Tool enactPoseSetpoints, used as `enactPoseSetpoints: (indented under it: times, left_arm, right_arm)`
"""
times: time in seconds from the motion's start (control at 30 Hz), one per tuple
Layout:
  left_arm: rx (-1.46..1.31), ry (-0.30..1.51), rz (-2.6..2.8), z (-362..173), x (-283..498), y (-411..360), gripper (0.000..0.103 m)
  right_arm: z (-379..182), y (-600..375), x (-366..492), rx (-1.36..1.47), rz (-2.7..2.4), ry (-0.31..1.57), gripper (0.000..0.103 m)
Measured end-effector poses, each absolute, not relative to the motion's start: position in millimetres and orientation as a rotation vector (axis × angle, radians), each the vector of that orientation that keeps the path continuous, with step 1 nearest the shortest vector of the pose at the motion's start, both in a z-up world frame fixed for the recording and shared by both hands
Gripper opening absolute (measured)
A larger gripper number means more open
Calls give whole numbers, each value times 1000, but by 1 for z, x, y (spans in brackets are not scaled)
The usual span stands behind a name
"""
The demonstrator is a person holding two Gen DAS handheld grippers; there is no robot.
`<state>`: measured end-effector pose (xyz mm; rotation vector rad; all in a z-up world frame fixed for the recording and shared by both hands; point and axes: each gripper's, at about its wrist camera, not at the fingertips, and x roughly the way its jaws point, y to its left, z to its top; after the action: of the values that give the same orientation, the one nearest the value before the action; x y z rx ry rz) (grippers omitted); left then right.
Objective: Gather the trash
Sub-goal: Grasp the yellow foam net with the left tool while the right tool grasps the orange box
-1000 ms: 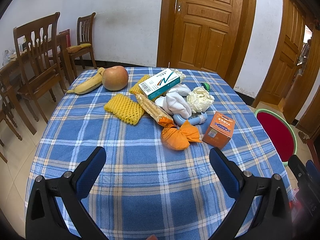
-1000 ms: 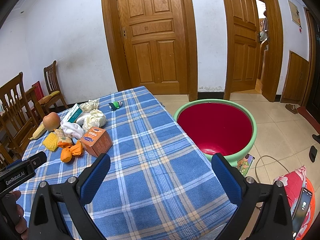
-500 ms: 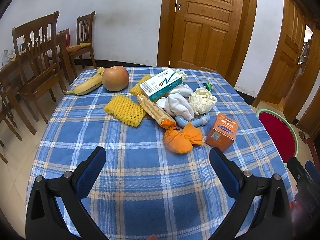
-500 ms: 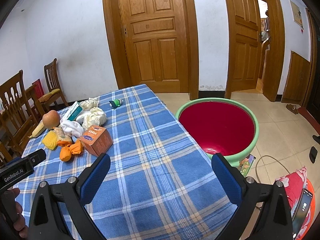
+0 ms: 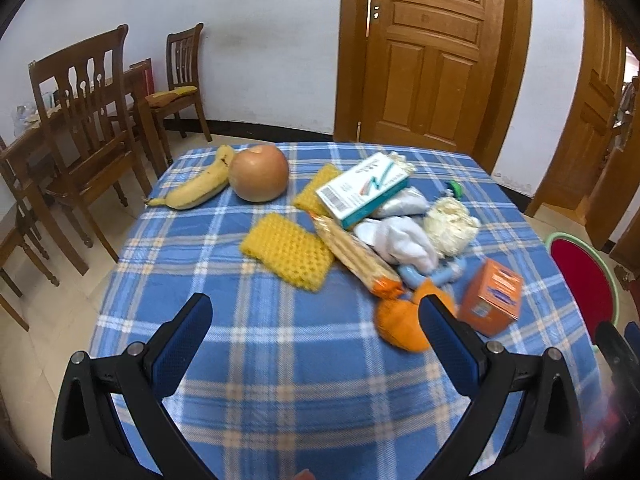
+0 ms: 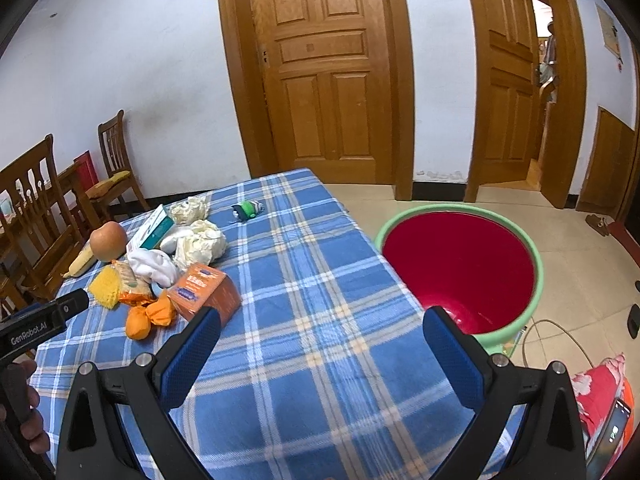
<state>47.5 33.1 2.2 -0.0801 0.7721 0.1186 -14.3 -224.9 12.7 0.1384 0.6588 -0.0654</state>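
Note:
Trash lies in a heap on the blue plaid tablecloth [image 5: 280, 360]: an orange crumpled wrapper [image 5: 400, 326], an orange carton [image 5: 492, 298], a long snack packet [image 5: 356, 254], yellow foam netting [image 5: 288, 250], a white-green box [image 5: 364, 190], white cloth [image 5: 404, 238] and crumpled paper [image 5: 450, 226]. My left gripper [image 5: 316, 320] hovers open just short of the heap, its right finger beside the orange wrapper. Over the table's right part, my right gripper [image 6: 320, 330] stands open and empty, with the carton [image 6: 204, 288] by its left finger. A red basin with a green rim [image 6: 460, 264] stands on the floor to the right.
A banana [image 5: 196, 188] and a round fruit [image 5: 260, 174] lie at the table's far left. A small green item [image 6: 248, 209] sits alone farther back. Wooden chairs [image 5: 88, 152] stand left of the table, doors behind. A hand [image 6: 28, 412] holds the left gripper's handle.
My left gripper has moved forward toward the heap, so the trash looks larger and nearer. The right gripper has drifted slightly closer to the table. Both stayed open.

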Motion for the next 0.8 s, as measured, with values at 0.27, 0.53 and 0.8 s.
enactPoseSetpoints:
  times: [0.27,0.53,0.8]
  left_arm:
    - [-47,814,174,-15,81,54,101]
    - [-39,868,174,-35,114,77,101]
    - [-58,930,91,-50,142,87,95]
  right_arm:
    - [7,-207,6,140,-20,699,103]
    - [0,-187,27,123,-25,746,103]
    - [-10,-166,47,111,-19,796,103]
